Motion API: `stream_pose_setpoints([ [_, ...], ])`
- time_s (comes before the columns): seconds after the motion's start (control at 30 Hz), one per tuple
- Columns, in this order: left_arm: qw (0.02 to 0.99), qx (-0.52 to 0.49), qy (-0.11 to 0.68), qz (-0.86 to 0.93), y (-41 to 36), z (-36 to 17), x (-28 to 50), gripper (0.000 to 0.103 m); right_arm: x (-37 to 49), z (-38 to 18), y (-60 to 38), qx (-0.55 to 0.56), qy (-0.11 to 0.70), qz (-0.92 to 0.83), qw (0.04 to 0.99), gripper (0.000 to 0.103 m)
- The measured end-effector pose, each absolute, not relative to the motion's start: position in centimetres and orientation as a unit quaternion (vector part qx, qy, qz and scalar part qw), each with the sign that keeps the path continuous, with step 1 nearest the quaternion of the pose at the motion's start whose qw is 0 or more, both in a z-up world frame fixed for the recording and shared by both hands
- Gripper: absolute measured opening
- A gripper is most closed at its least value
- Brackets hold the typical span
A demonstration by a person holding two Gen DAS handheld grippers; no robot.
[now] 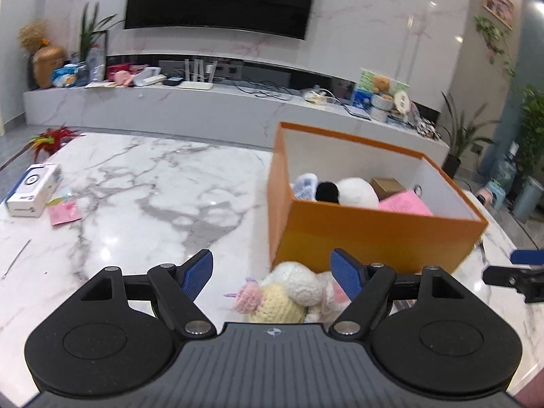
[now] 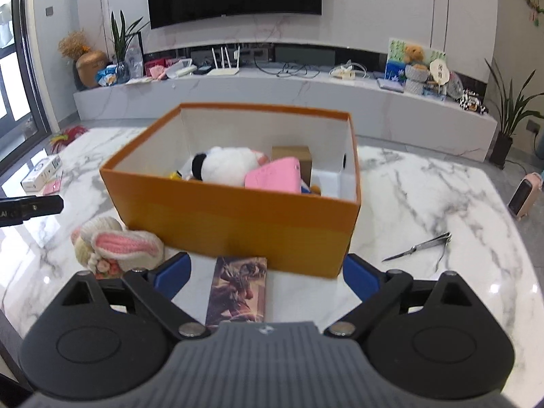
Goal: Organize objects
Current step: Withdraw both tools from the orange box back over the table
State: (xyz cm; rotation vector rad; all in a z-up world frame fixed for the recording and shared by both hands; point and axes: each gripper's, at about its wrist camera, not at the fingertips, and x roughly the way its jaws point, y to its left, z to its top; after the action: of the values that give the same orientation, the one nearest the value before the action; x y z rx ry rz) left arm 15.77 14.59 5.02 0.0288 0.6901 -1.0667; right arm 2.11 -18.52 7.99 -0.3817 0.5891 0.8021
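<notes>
An open orange box point(image 1: 374, 234) point(image 2: 238, 217) stands on the marble table and holds a black-and-white plush point(image 2: 224, 166), a pink item point(image 2: 272, 176) and a small brown carton point(image 2: 292, 158). A crocheted cream-and-pink toy point(image 1: 289, 292) point(image 2: 115, 241) lies against the box's near left corner. My left gripper point(image 1: 273, 268) is open, with the toy between its blue pads point(image 1: 199, 273) but untouched. My right gripper point(image 2: 267, 265) is open over a flat box with printed artwork point(image 2: 238, 292), which lies lengthwise in front of the orange box.
A white carton point(image 1: 32, 190) and a pink packet point(image 1: 64, 210) lie at the table's far left, near a red feathery object point(image 1: 51, 139). Metal nail clippers point(image 2: 421, 248) lie right of the orange box. A small pink heater point(image 2: 523, 197) stands past the right edge.
</notes>
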Motion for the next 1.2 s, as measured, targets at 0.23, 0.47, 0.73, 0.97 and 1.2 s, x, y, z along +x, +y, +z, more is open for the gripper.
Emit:
stream_pose_setpoints([
  [0.23, 0.778, 0.087, 0.315, -0.536, 11.5, 3.5, 13.2, 0.090, 3.0, 5.6, -17.1, -0.208, 0.301, 0.382, 0.849, 0.096],
  [0.47, 0.785, 0.086, 0.318, -0.524, 10.6, 3.2, 12.3, 0.091, 2.9, 4.3, -15.7, -0.221, 0.309, 0.384, 0.841, 0.096],
  [0.73, 0.784, 0.112, 0.325, -0.517, 8.9, 2.3, 12.5, 0.092, 2.3, 2.4, -14.3, -0.251, 0.323, 0.389, 0.825, 0.096],
  [0.97, 0.784, 0.129, 0.323, -0.515, 8.2, 1.9, 12.4, 0.092, 2.8, 1.1, -13.9, -0.268, 0.331, 0.383, 0.820, 0.096],
  [1.2, 0.775, 0.140, 0.333, -0.519, 7.4, 1.3, 12.9, 0.097, 3.2, 0.6, -13.9, -0.271, 0.336, 0.383, 0.816, 0.096],
])
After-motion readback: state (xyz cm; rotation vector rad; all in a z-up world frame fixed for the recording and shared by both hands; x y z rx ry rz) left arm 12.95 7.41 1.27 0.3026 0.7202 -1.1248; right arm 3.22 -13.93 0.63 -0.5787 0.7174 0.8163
